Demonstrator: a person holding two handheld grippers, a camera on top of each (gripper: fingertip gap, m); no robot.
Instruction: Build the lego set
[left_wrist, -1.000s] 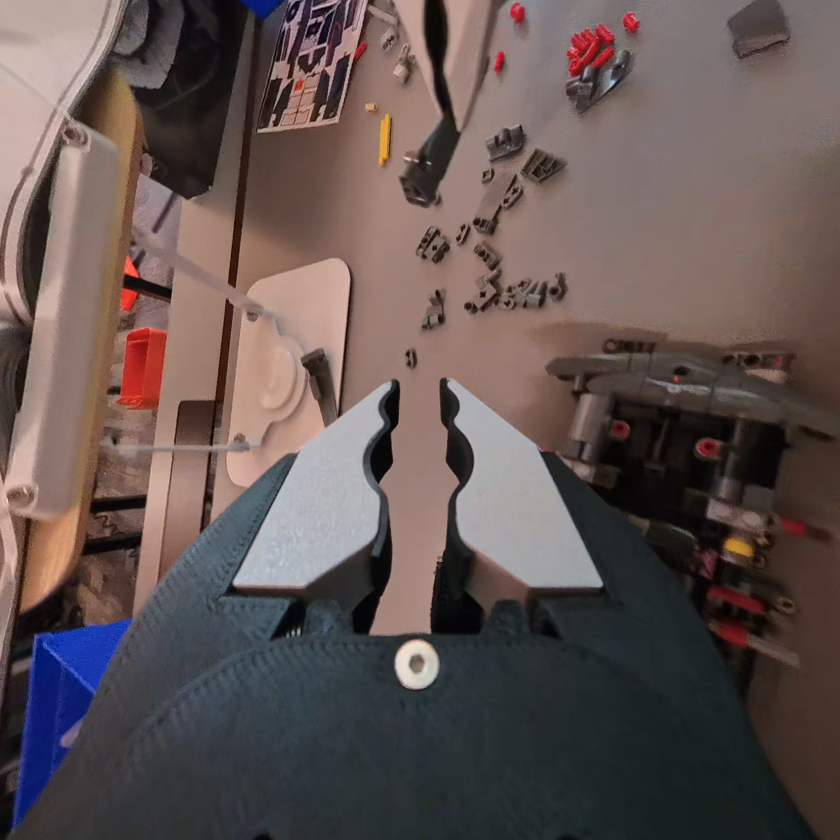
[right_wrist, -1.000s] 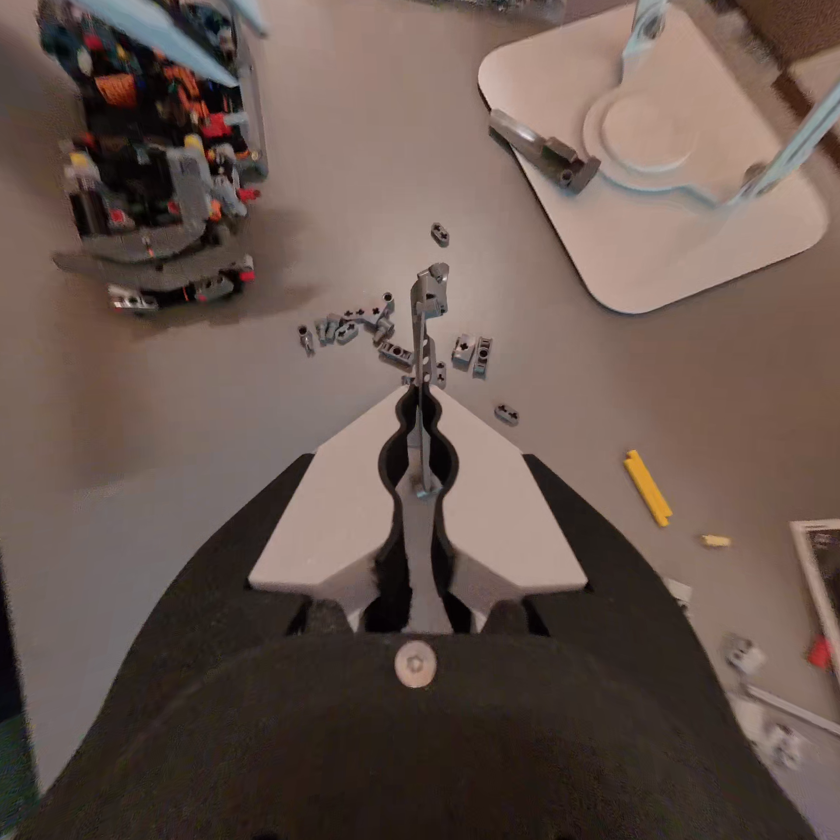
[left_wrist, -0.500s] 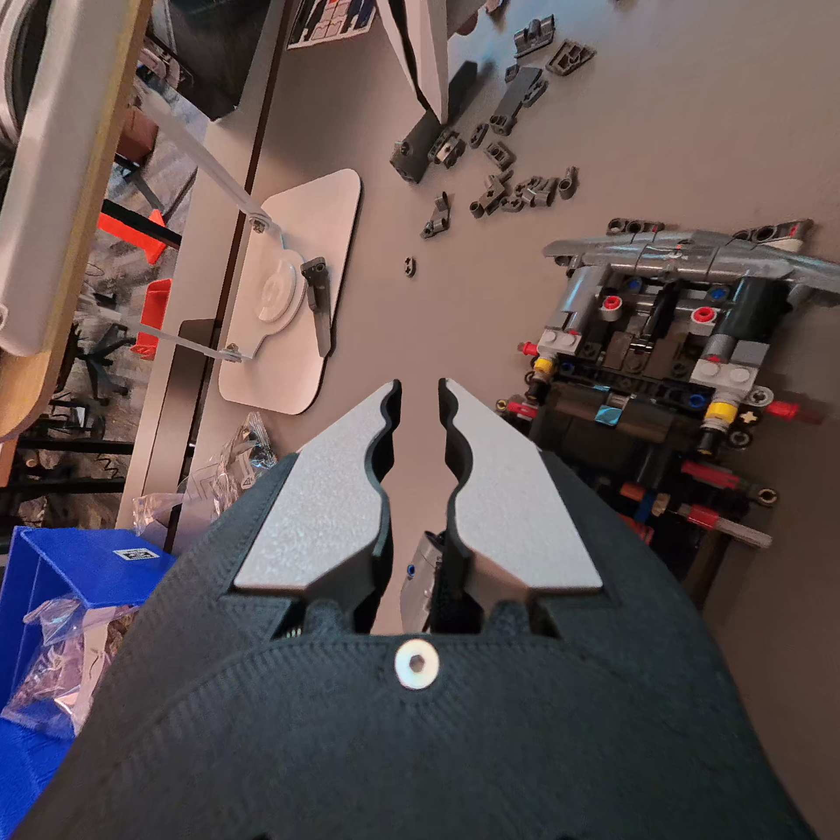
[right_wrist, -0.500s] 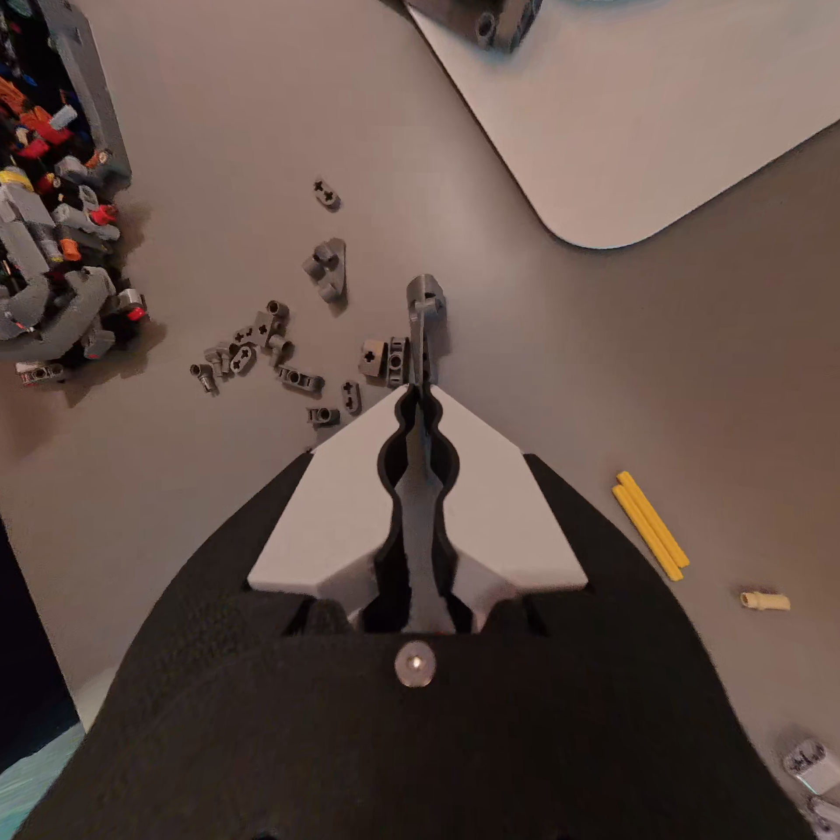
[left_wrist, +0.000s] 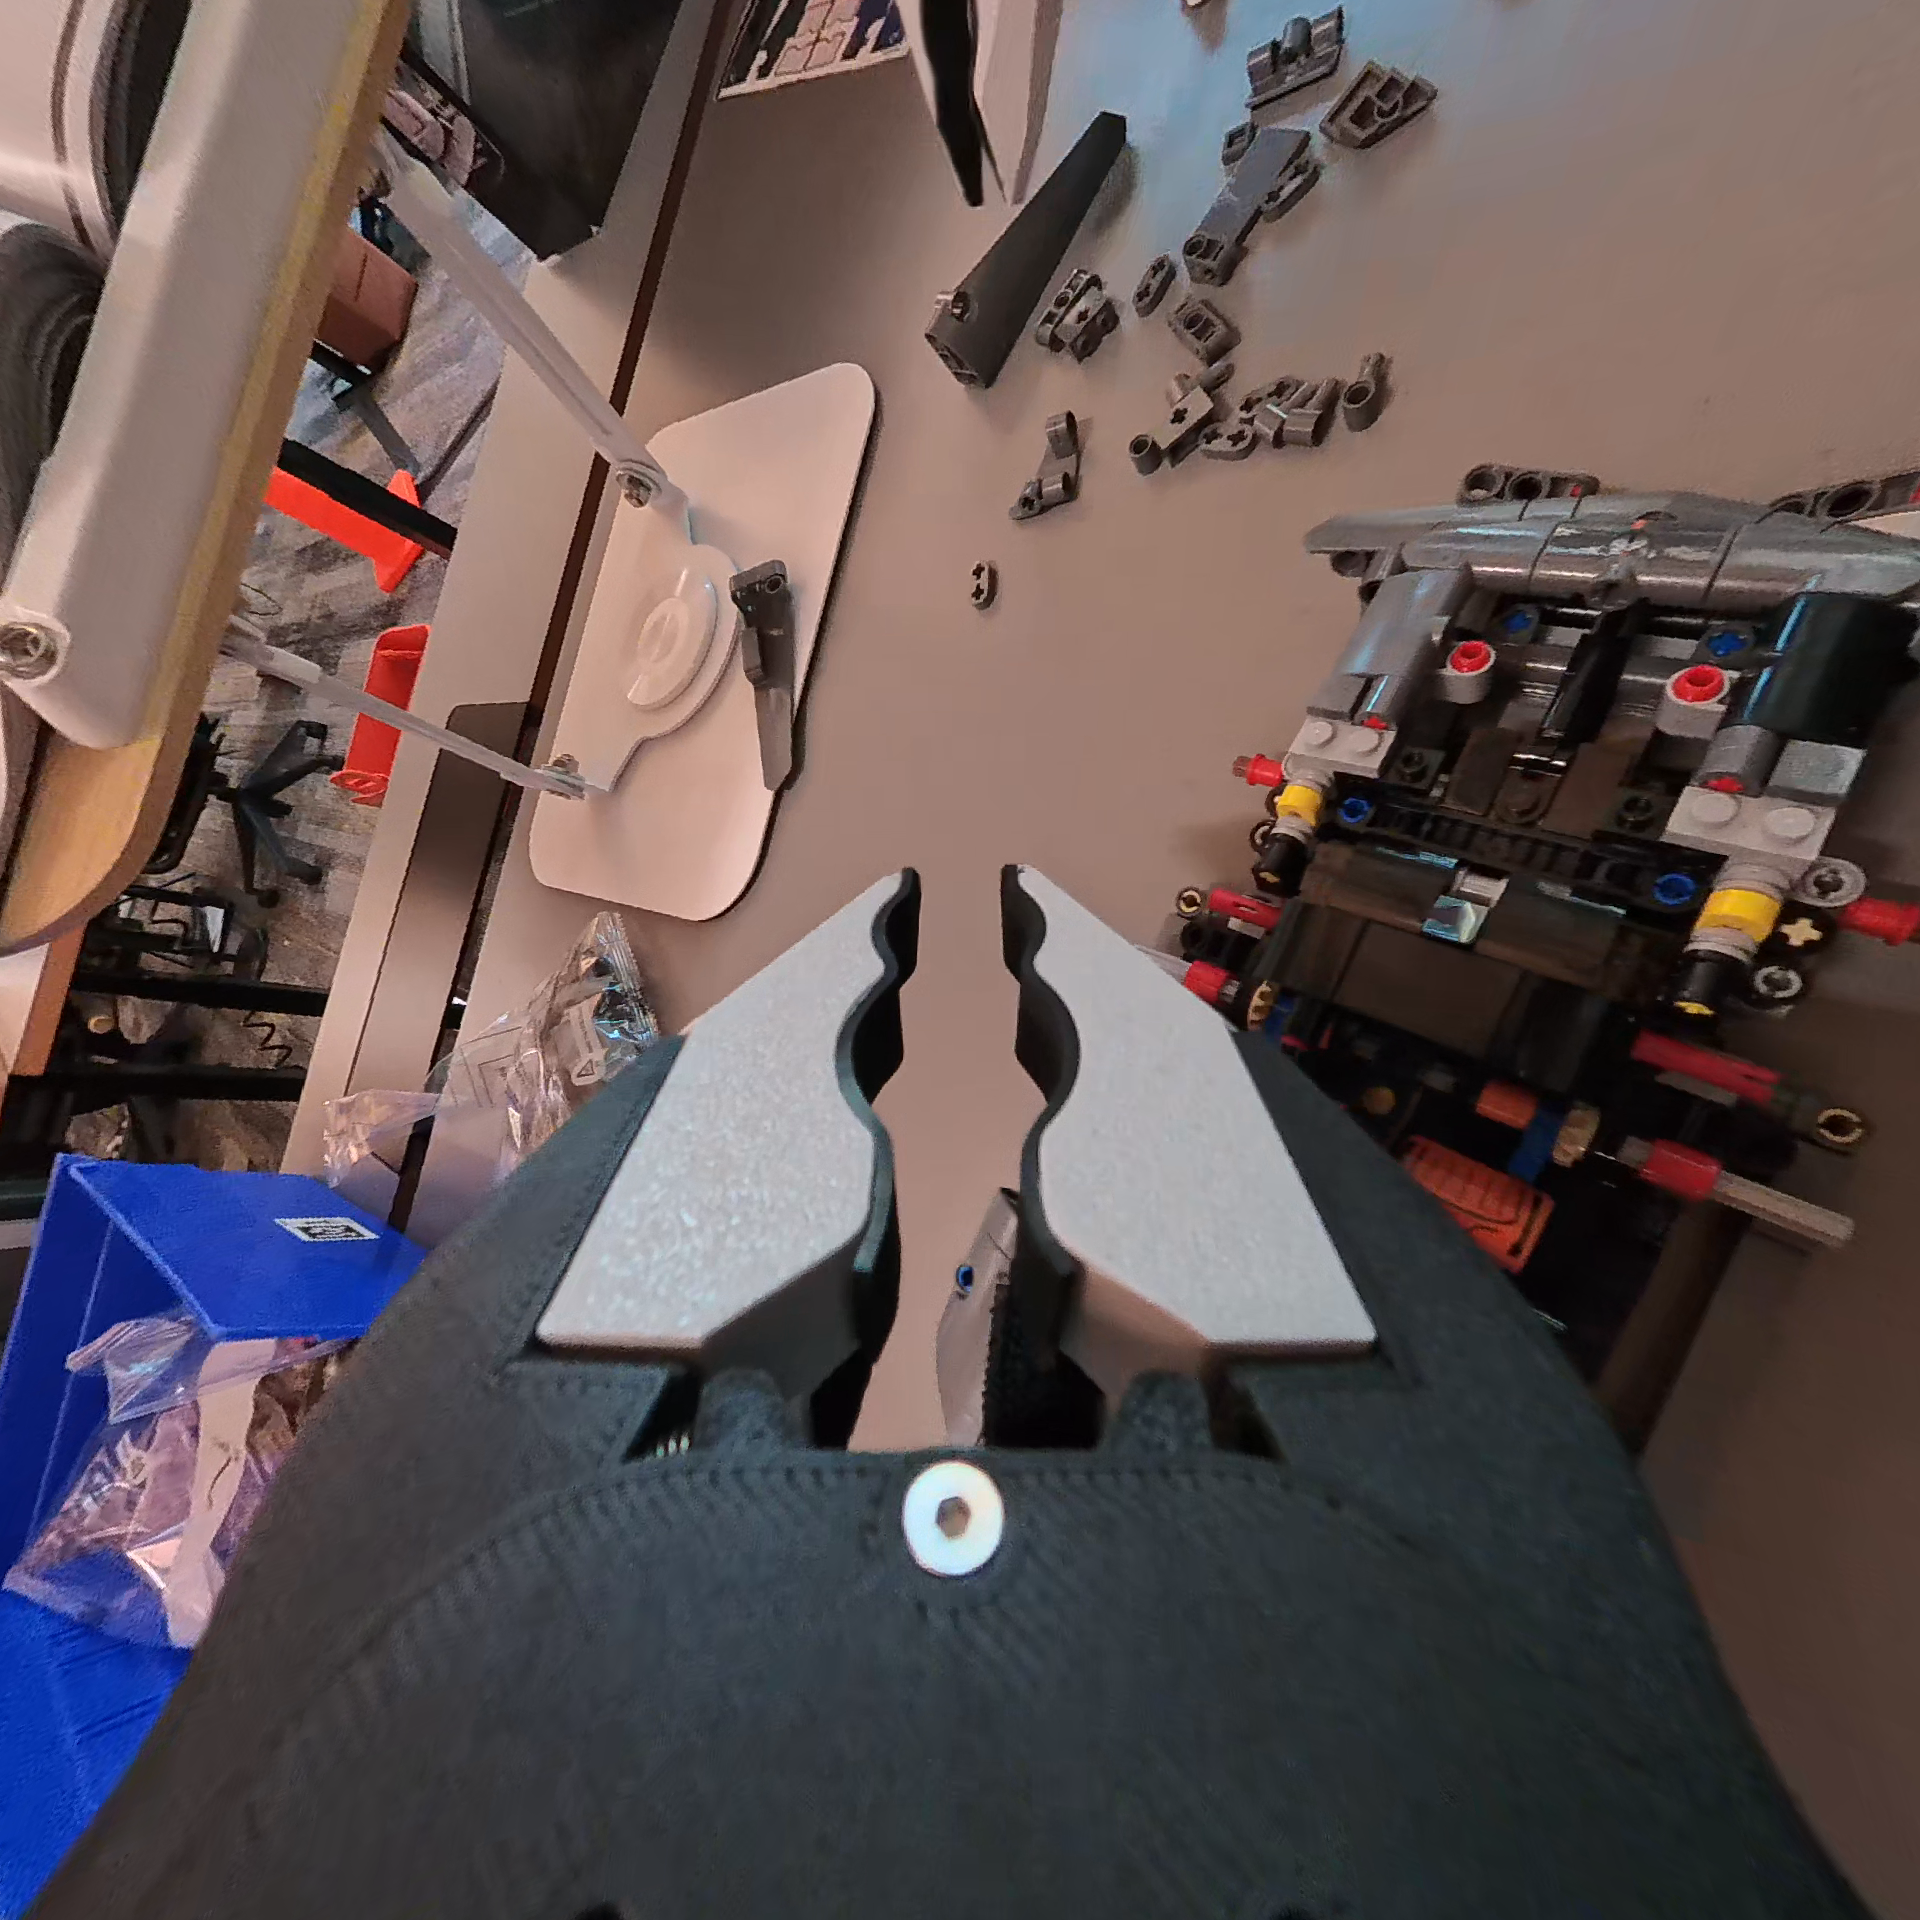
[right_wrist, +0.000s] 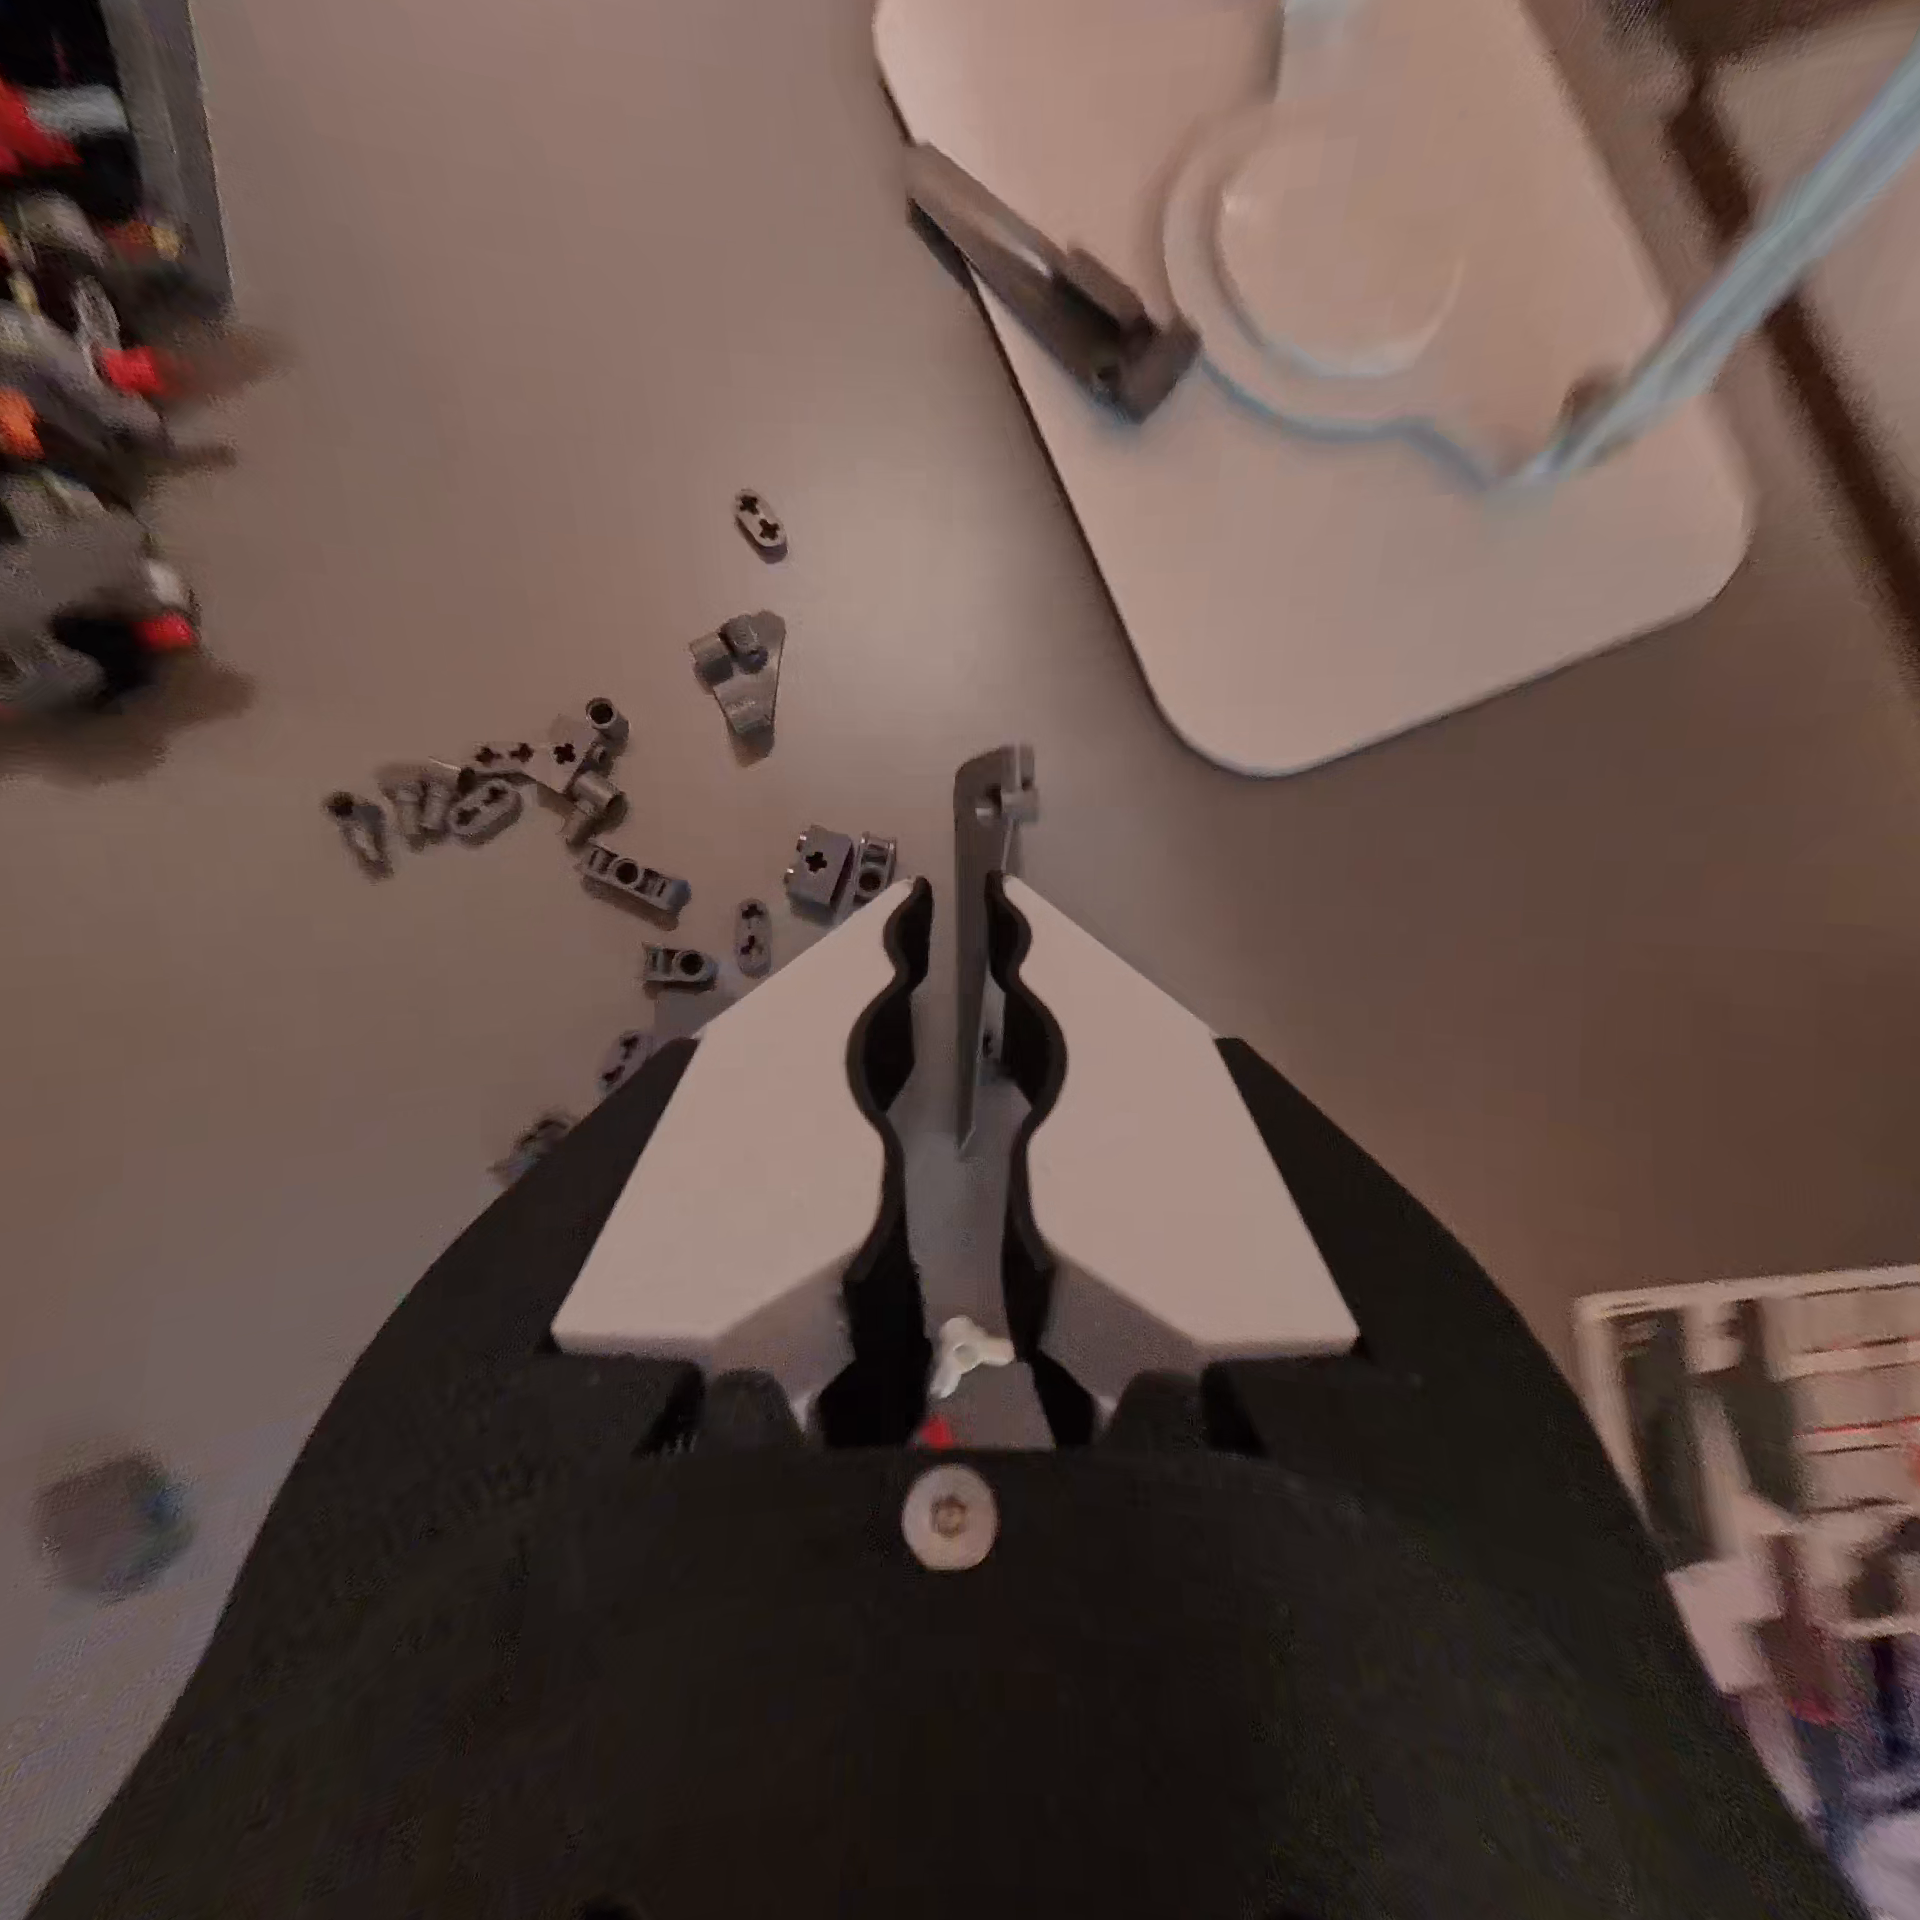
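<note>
The right tongs stand slightly parted, a thin grey panel piece leaning on the right pad, clear of the left, while the left tongs gape bare over the bench.

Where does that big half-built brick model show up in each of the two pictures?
Left wrist view: the brick model fills the right side.
Right wrist view: only its blurred edge shows, far upper left.
Shared landmark: the white stand base, at the left there, upper right here.
</note>
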